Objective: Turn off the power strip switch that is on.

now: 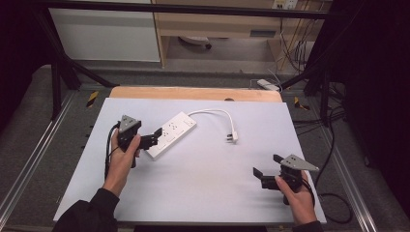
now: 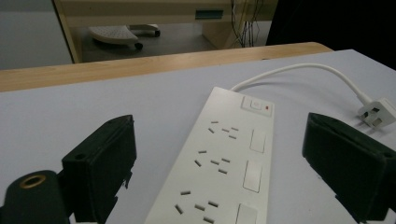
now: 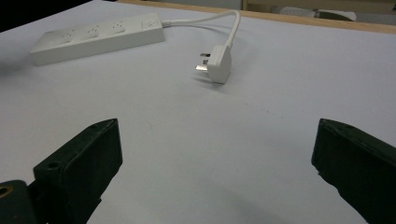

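Progress looks like zero so far; white plastic power strip [image 1: 171,134] lies flat mid-desk, its plug [image 1: 234,137] loose; my left gripper [image 2: 219,168] straddles its end, jaws wide, empty; right gripper [image 3: 217,172] wide open too, well apart.

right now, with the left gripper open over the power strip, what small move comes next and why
Probably ease the left gripper down and close on the power strip. Its jaws stand open on either side of the strip's near end, not yet touching it. The right gripper is open over bare table, with the plug lying loose ahead of it, so pinning the strip first seems sensible.
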`<action>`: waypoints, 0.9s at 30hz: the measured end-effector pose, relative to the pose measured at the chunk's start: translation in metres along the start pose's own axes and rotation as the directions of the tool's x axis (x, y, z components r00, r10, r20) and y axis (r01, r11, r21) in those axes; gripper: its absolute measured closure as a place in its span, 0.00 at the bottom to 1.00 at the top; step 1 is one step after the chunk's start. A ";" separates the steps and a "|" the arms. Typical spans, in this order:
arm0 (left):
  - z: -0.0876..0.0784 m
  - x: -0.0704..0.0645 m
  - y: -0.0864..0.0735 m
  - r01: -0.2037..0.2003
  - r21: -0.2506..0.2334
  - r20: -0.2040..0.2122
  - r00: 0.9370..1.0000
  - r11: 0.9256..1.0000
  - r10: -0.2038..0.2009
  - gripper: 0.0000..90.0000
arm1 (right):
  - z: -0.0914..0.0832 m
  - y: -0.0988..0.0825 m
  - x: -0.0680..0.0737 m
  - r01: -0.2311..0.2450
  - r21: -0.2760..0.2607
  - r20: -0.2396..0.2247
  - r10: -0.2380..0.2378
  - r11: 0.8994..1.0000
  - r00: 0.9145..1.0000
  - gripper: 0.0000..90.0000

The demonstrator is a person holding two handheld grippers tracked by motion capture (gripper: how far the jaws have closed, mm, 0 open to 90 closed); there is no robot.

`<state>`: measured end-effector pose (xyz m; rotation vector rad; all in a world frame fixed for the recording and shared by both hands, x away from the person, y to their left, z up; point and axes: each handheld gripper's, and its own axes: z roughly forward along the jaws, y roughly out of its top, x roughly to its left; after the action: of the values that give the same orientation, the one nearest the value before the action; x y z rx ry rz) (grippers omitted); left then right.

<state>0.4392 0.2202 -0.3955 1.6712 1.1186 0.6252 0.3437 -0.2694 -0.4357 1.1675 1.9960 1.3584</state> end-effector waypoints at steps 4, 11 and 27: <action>-0.007 0.001 0.003 0.010 -0.019 0.011 1.000 1.000 -0.010 0.08 | 0.001 0.000 0.000 0.002 0.002 0.001 -0.002 1.000 1.000 0.03; -0.025 0.003 0.008 0.015 -0.052 0.028 1.000 0.999 -0.013 0.07 | 0.002 0.000 0.000 0.005 0.004 -0.004 -0.005 1.000 1.000 0.02; -0.069 0.000 0.005 0.005 -0.086 0.058 0.998 0.996 0.000 0.06 | 0.002 0.000 0.000 0.006 0.009 -0.005 -0.006 1.000 1.000 0.02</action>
<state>0.3849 0.2506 -0.3651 1.6044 1.0376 0.6111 0.3452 -0.2681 -0.4367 1.1629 2.0096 1.3519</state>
